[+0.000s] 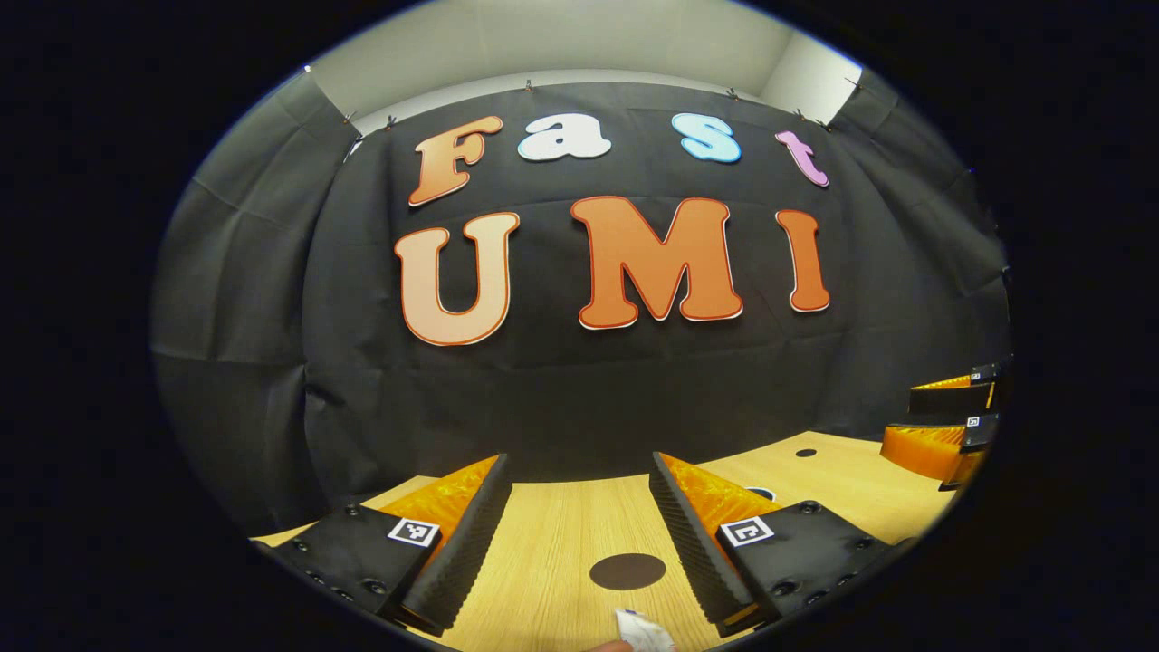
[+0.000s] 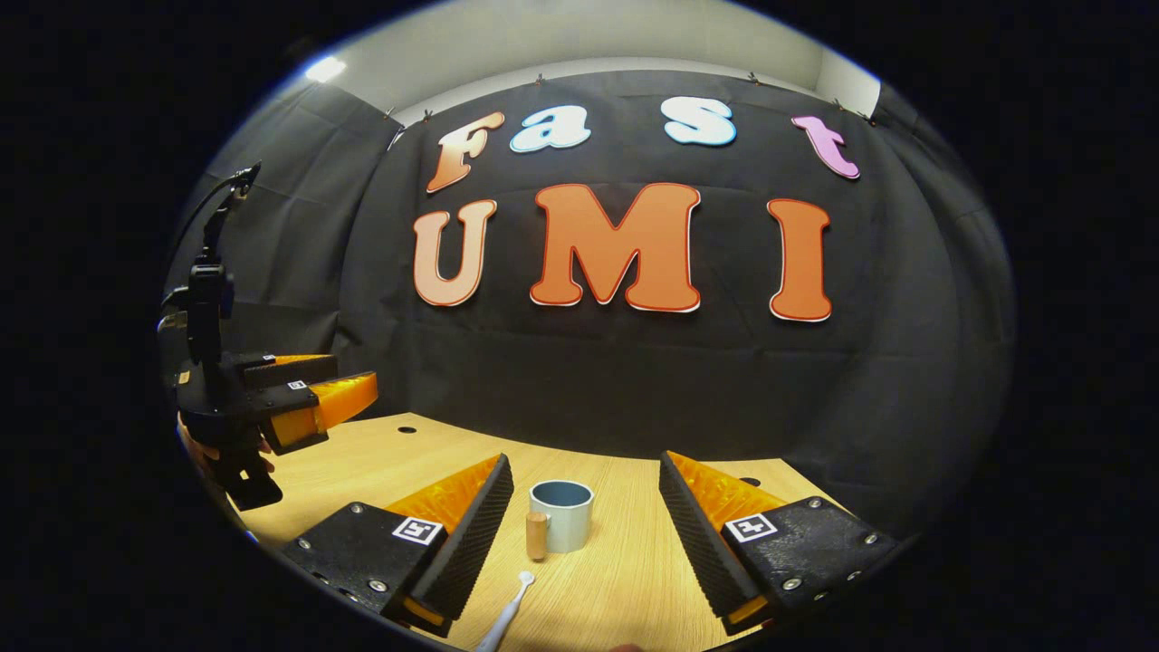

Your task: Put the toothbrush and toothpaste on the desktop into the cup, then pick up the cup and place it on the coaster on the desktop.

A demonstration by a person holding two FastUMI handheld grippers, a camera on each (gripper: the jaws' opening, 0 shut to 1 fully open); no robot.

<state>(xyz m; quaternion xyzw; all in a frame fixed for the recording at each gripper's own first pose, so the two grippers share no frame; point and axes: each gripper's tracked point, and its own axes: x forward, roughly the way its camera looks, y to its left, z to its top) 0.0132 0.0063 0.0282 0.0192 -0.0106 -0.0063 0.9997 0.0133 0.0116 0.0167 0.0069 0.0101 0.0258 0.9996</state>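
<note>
Hovering above the wooden desktop (image 2: 625, 561), the right gripper (image 2: 584, 530) has its 2 fingers spread wide and grasps nothing. Between those fingers, a little farther off on the desktop, stands the cup (image 2: 561, 514), upright, pale outside and blue-grey inside, with a wooden handle on its left side. Nearer the camera than the cup, at the lower edge of the right gripper view, lies the toothbrush (image 2: 507, 616), its white head pointing up toward the cup but apart from it; its handle runs out of sight.

At the left side of the right gripper view the left gripper (image 2: 312, 398) is held well apart from the cup, above the desktop's left part; from here I cannot tell how its jaws stand.

Seen from the left gripper view, the left gripper (image 1: 579, 534) is released, fingers wide apart and empty. Between them on the desktop (image 1: 543, 552) lies a dark round coaster (image 1: 627, 570). Just below it, at the lower edge, a white crimped end of the toothpaste (image 1: 643, 629) shows, untouched by either finger. The right gripper (image 1: 946, 426) appears at the far right edge.
</note>
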